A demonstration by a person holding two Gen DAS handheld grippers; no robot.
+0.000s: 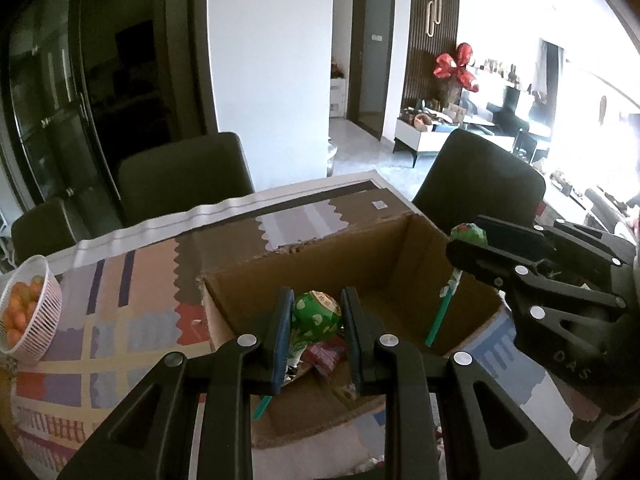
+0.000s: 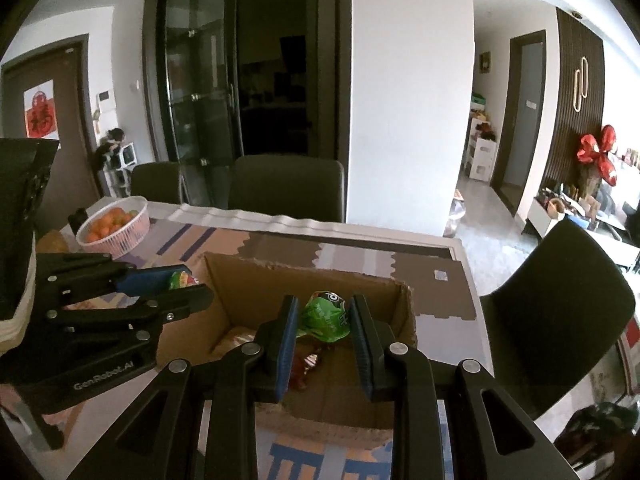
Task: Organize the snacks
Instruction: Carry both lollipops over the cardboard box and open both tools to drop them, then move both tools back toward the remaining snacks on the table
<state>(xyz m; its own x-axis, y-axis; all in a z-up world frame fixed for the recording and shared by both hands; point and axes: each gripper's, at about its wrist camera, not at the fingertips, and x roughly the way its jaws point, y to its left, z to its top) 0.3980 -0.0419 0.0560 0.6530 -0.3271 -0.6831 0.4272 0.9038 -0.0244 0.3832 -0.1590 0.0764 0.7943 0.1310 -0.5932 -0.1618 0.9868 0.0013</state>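
Observation:
An open cardboard box (image 1: 360,248) (image 2: 256,280) stands on the patterned tablecloth with snack wrappers on its floor (image 1: 320,356) (image 2: 304,364). My left gripper (image 1: 316,320) is shut on a green-wrapped lollipop (image 1: 316,316) with a teal stick, held over the box's near edge; it shows from the side in the right wrist view (image 2: 180,284). My right gripper (image 2: 324,320) is shut on a second green lollipop (image 2: 326,316) over the box; in the left wrist view it (image 1: 468,240) holds the candy (image 1: 470,234) with its stick hanging into the box.
A white basket of oranges (image 1: 30,312) (image 2: 116,224) sits at the table's far left. Dark chairs (image 1: 184,172) (image 2: 288,188) stand behind the table, another (image 2: 556,308) at the right end. The table's far edge (image 2: 320,224) is close behind the box.

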